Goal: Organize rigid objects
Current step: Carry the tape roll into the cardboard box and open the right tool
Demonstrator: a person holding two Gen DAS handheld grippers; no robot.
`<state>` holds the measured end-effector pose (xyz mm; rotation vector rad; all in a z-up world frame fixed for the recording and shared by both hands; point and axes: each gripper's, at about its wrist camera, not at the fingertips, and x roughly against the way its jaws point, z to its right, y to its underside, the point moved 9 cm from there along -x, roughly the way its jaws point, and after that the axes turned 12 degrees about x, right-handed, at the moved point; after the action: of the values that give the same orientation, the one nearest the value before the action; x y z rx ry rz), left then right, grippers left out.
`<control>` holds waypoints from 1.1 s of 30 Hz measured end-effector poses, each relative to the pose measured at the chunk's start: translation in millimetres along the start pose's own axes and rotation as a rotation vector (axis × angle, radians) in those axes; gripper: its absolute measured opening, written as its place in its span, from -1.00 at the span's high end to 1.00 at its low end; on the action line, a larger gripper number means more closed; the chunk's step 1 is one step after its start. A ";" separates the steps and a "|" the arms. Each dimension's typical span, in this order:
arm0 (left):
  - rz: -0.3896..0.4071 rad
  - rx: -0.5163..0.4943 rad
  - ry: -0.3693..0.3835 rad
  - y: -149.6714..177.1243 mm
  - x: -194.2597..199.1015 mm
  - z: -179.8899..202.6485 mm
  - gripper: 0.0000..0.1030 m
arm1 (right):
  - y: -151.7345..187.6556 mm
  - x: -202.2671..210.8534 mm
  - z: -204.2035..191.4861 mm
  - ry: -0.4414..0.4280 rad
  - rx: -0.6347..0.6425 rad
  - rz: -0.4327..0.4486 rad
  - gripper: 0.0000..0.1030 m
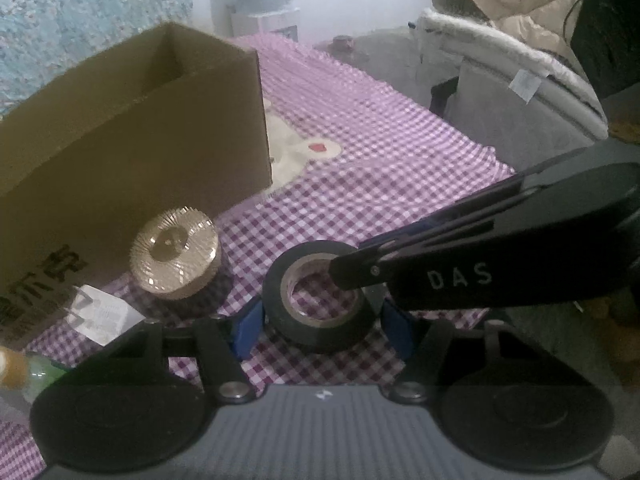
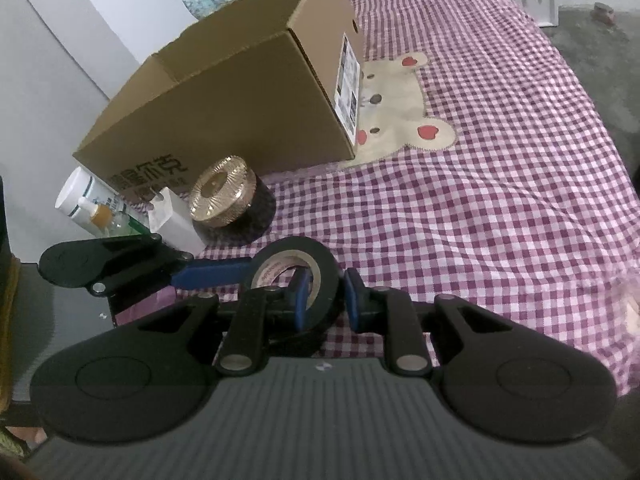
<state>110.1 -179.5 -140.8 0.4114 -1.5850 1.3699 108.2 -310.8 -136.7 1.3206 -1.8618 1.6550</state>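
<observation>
Pinching the wall of the black tape roll [image 2: 294, 280] between its blue pads, the right gripper [image 2: 325, 296] has one finger inside the core; the left gripper [image 1: 322, 326] straddles the roll, whether pressing it cannot be told. Light, stiff and smooth-sided, the roll lies flat on the checked bedspread [image 2: 500, 200] near a gold-lidded jar [image 1: 176, 252] and the open cardboard box [image 1: 132, 136], and is best held through its wall

Bed [image 2: 500, 200] covered by a purple-and-white checked sheet with a bear appliqué [image 2: 404, 120]. Resting on it: open cardboard box [image 2: 240, 100]; at the box's 6 o'clock, a gold-lidded jar [image 2: 220, 196]; at the jar's 5 o'clock, a black tape roll [image 1: 320, 304].
</observation>
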 end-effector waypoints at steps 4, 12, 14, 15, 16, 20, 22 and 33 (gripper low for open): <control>0.063 -0.006 -0.008 -8.7 23.3 -0.5 -0.26 | -12.2 15.8 -10.6 0.011 0.019 0.036 0.64; 0.236 0.018 -0.057 -47.2 92.3 -26.2 -0.26 | -68.2 58.9 -57.4 0.006 0.147 0.169 0.64; 0.272 0.024 -0.083 -59.4 107.7 -39.0 -0.26 | -90.0 64.2 -72.5 -0.008 0.194 0.201 0.63; 0.287 0.029 -0.096 -66.1 114.0 -46.7 -0.26 | -98.9 65.6 -79.6 -0.012 0.214 0.213 0.63; 0.298 0.033 -0.110 -72.6 118.7 -54.6 -0.26 | -111.1 65.2 -87.7 -0.019 0.242 0.224 0.62; 0.290 0.065 -0.155 -102.4 122.4 -91.8 -0.26 | -158.9 47.6 -108.5 -0.067 0.303 0.219 0.61; 0.255 0.093 -0.161 -118.5 113.5 -111.9 -0.26 | -182.9 28.7 -112.1 -0.101 0.305 0.184 0.60; -0.055 0.221 -0.174 -165.2 9.2 -217.1 -0.27 | -263.9 -117.0 -100.7 -0.183 0.187 -0.117 0.59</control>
<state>326.6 -33.9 -60.5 0.7192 -1.5533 1.5056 344.5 -144.9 -35.7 1.6743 -1.7212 1.7325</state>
